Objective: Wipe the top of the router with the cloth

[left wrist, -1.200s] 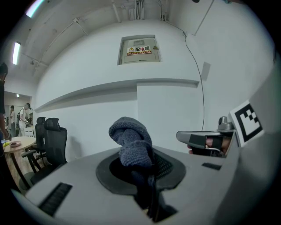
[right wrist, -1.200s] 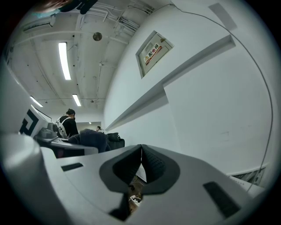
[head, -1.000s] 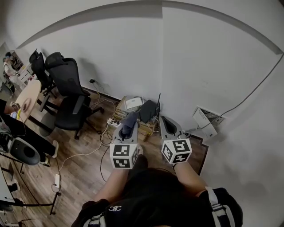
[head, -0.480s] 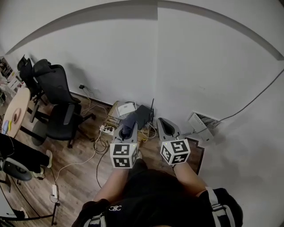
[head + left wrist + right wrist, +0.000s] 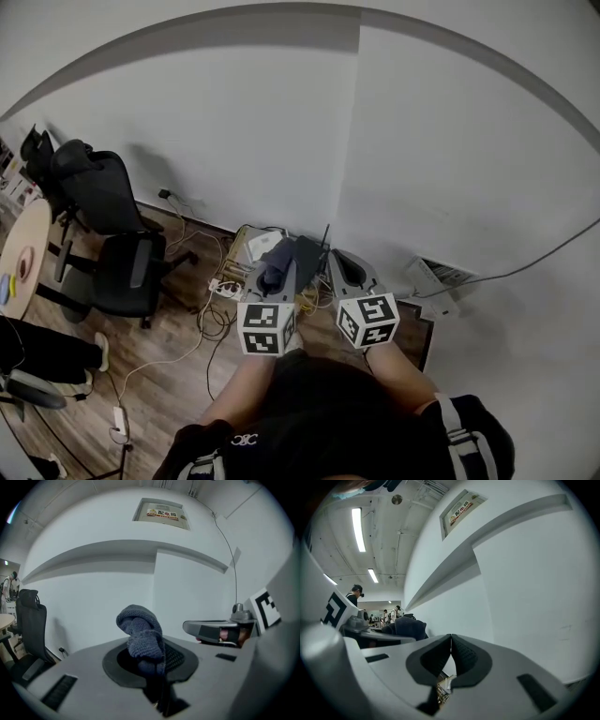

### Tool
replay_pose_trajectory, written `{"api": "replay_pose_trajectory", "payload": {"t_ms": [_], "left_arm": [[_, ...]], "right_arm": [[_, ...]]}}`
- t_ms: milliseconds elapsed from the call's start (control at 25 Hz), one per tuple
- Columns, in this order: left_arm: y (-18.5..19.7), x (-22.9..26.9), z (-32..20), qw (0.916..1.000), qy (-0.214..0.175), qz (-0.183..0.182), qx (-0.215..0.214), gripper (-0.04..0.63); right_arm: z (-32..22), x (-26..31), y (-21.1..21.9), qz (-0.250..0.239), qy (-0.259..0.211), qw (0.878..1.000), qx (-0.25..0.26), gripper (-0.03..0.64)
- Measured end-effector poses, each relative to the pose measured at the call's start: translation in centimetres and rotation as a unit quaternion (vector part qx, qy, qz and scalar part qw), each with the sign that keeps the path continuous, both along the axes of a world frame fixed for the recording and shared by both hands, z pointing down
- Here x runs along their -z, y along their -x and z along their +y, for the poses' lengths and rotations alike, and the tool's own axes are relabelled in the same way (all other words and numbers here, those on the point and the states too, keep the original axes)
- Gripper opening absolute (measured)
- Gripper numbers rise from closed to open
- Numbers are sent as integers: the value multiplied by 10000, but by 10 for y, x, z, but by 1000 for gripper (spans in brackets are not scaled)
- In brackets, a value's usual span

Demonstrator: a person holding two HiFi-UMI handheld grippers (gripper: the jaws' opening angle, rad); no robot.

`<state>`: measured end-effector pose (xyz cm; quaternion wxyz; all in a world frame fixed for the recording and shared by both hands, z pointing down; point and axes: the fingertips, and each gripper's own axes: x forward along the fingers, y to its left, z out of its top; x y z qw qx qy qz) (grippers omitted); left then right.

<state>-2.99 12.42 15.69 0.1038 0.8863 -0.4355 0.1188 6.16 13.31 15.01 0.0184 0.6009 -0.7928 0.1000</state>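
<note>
cloth (image 5: 140,634) is bunching in the clamped left hand-held gripper (image 5: 277,270), right hand-held gripper (image 5: 337,261) closed empty; cables (image 5: 217,314) beside router (image 5: 307,251) risking snags.

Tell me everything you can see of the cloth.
The cloth is dark blue-grey, knitted-looking fabric, bunched into a soft wad. The left gripper clamps its lower part between its jaws; the rest stands up above them, folded over at the top. Only the gripper is seen touching it.
</note>
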Motion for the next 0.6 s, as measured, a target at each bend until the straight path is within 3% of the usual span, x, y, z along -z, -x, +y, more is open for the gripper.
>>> {"api": "replay_pose_trajectory", "payload": {"t_ms": [600], "left_arm": [[13, -19, -158, 9990, 226, 158, -340, 57]], "right_arm": [[-144, -15, 10, 57, 218, 9990, -382, 0]]}}
